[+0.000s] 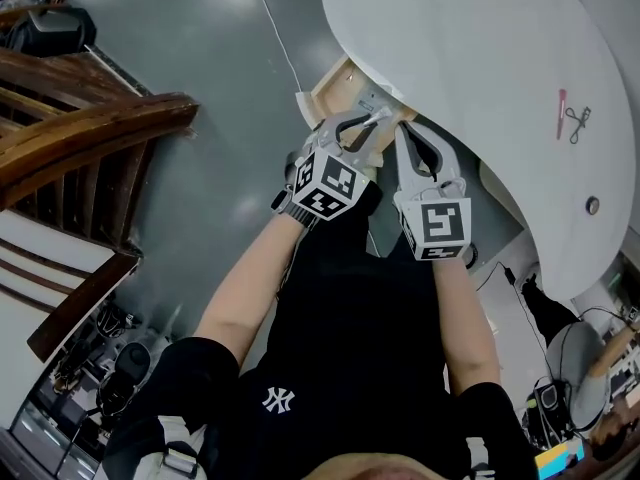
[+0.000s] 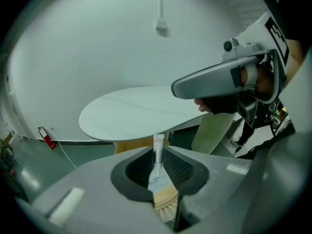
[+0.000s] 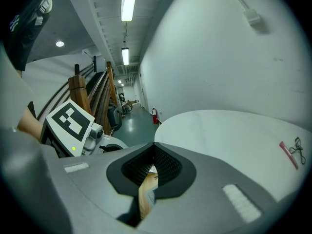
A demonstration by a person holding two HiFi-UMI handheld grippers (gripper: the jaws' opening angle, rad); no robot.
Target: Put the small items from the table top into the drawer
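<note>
The round white table (image 1: 470,58) has a pale wooden drawer (image 1: 345,80) standing open under its near edge. Both grippers hang side by side over that drawer. My left gripper (image 1: 378,116) is shut on a small pale tube (image 2: 158,152), with a wooden, bristled piece (image 2: 165,199) just behind the pads. My right gripper (image 1: 402,133) is shut. A tan thing (image 3: 145,191) shows in the slot between its jaws, and I cannot tell whether it is held. On the table top lie a pink stick (image 1: 562,113), a small black scissor-like item (image 1: 579,124) and a tiny round piece (image 1: 592,205).
A dark wooden stair railing (image 1: 90,128) runs along the left. A white cable (image 1: 278,28) crosses the grey floor toward the drawer. Cables and equipment (image 1: 590,368) crowd the floor at lower right. A red fire extinguisher (image 2: 47,139) stands by the wall.
</note>
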